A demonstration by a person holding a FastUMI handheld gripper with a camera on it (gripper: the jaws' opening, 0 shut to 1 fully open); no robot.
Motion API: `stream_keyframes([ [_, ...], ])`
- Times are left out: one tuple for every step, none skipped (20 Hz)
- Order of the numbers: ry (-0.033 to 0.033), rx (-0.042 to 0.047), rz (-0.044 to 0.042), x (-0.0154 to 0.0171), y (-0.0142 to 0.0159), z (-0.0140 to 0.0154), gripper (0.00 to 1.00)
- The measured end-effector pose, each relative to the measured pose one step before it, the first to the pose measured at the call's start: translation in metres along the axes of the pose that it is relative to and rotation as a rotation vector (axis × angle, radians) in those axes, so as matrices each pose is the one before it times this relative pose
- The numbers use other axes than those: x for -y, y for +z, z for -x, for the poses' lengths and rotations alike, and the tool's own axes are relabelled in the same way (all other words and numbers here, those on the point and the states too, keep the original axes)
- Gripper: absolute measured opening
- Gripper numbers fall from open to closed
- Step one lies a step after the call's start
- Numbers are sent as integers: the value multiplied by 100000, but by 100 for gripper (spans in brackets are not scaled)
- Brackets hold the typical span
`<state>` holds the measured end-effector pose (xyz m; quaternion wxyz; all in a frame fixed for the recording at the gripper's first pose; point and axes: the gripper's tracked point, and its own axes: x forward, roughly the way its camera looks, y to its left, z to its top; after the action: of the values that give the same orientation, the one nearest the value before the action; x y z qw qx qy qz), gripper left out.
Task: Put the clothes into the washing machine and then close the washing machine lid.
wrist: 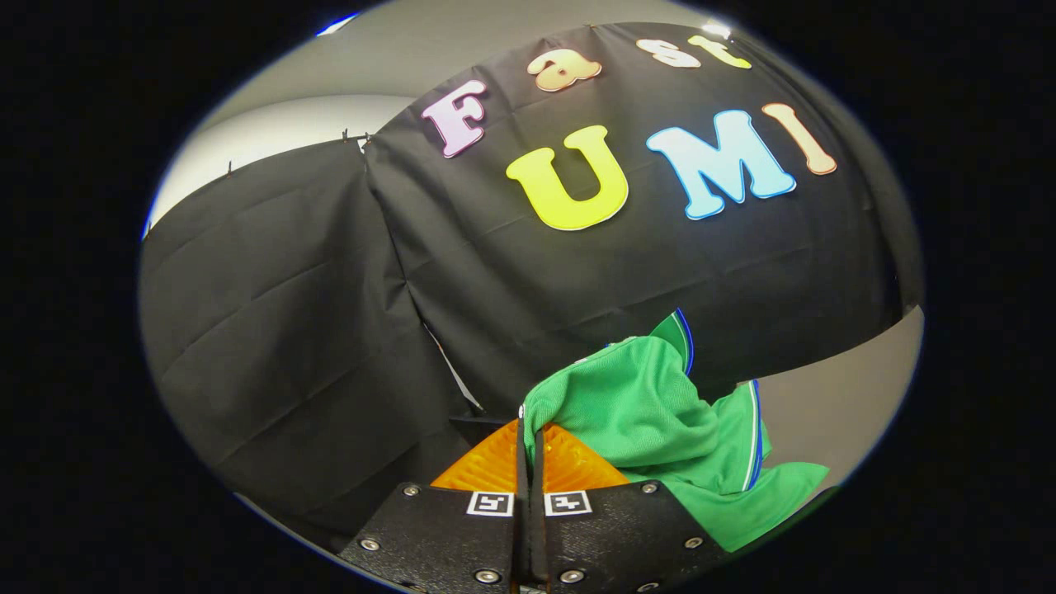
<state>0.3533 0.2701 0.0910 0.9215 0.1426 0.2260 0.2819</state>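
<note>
One garment: a green shirt with blue-and-white trim along its edges, bunched and hanging from the gripper.
Gripper: fingers pressed together with almost no gap; a fold of the shirt is pinched between their tips.
Shirt's place: the cloth rises just beyond the fingertips and drapes down past the right finger, its lower part trailing below.
Behind the shirt: the booth's black cloth wall, creased and hanging in two panels.
Beside the shirt: a pale grey surface, under the cloth wall's lower edge.
Above the wall: a light grey wall.
</note>
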Motion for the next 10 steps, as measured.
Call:
stream_keyframes([
  [-109, -317, 45, -237, -349, -406, 0],
  [-195, -256, -7, -187, -333, -464, 0],
  [-125, -422, 90, -201, -450, -380, 0],
  [-265, -450, 126, -147, -265, -455, 0],
  [-238, -653, 144, -82, -453, -432, 0],
  [-62, -766, -105, -111, -361, -453, 0],
  [10, -729, -267, -204, -437, -441, 0],
  [139, -1023, -162, -258, -449, -489, 0],
  [368, -1098, 150, -337, -675, -433, 0],
  [323, -1335, 554, -368, -531, -508, 0],
])
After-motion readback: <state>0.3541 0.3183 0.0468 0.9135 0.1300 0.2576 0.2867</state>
